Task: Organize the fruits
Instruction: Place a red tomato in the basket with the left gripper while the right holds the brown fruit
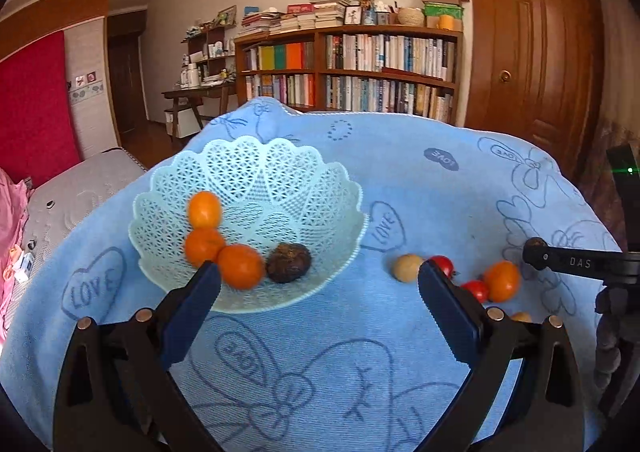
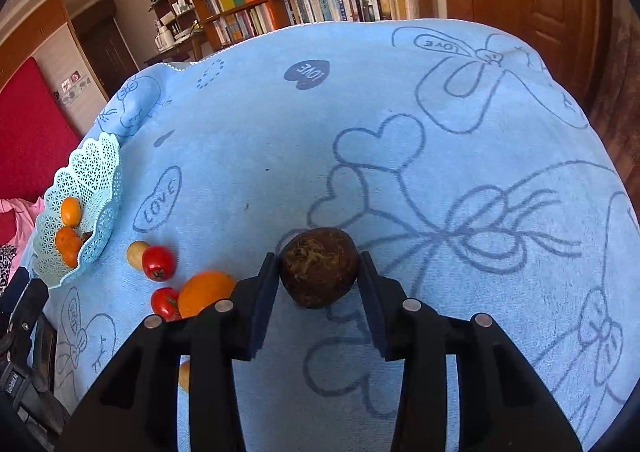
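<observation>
- Basket (image 1: 248,180) sits on the left of the towel-covered tabletop (image 1: 400,180); pale blue plastic lattice with a scalloped, flared rim, open-topped so fruit can be dropped in from above; inside lie three oranges (image 1: 240,266) clustered at its near left and one dark brown fruit (image 1: 289,262) beside them
- Loose fruit waits on the towel right of the basket: a tan round one (image 1: 406,268), two red tomatoes (image 1: 476,290) with glossy skins, another orange (image 1: 501,281); they lie close together, some touching
- Right gripper (image 2: 319,272) has its jaws closed in around a second brown fruit (image 2: 319,267), the pads touching or nearly touching its sides; rough, fibrous, matt skin, roundish shape; whether it is lifted off the towel I cannot tell; it lies well apart from the basket, probably bound for it
- Left gripper (image 1: 319,294) hovers near the basket's front rim, jaws wide apart and holding nothing
- Towel is soft looped terry, printed with hearts and bows; likely it keeps round fruit from rolling
</observation>
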`<act>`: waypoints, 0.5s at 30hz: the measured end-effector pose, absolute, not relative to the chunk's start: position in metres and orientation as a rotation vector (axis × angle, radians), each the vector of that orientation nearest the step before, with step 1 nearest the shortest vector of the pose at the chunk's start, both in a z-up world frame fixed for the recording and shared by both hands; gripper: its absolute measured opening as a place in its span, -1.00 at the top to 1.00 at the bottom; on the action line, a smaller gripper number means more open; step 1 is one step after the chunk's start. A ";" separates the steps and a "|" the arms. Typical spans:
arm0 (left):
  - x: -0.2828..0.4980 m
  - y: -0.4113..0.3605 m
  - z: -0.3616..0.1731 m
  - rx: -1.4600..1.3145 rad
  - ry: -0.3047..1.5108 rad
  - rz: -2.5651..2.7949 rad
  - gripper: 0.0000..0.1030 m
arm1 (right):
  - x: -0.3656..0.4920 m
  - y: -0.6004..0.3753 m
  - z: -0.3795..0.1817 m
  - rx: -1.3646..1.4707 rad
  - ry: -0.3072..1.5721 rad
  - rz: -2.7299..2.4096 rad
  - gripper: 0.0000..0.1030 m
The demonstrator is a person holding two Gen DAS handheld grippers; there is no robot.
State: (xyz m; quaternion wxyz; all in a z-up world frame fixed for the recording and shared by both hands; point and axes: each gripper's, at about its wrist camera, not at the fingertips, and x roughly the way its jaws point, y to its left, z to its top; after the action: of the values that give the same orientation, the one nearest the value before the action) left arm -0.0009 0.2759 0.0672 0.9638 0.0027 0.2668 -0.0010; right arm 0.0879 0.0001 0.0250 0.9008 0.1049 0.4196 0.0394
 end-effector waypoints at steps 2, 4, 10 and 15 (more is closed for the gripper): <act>0.000 0.260 0.063 0.014 0.563 -0.064 -0.94 | 0.084 -0.008 0.023 0.240 0.864 0.077 0.21; 0.003 0.244 0.057 0.028 0.591 -0.126 -0.94 | 0.081 -0.014 0.020 0.264 0.860 0.077 0.21; 0.020 0.213 0.038 0.063 0.688 -0.284 -0.67 | 0.078 -0.020 0.013 0.305 0.861 0.098 0.21; 0.039 0.200 0.027 0.043 0.764 -0.354 -0.36 | 0.077 -0.020 0.011 0.322 0.857 0.104 0.20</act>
State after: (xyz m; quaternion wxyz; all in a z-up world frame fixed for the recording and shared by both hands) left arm 0.0392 0.2004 0.0271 0.9125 0.0210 0.3706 -0.1719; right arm 0.0770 -0.0199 0.0113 0.8958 0.1552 0.4135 0.0502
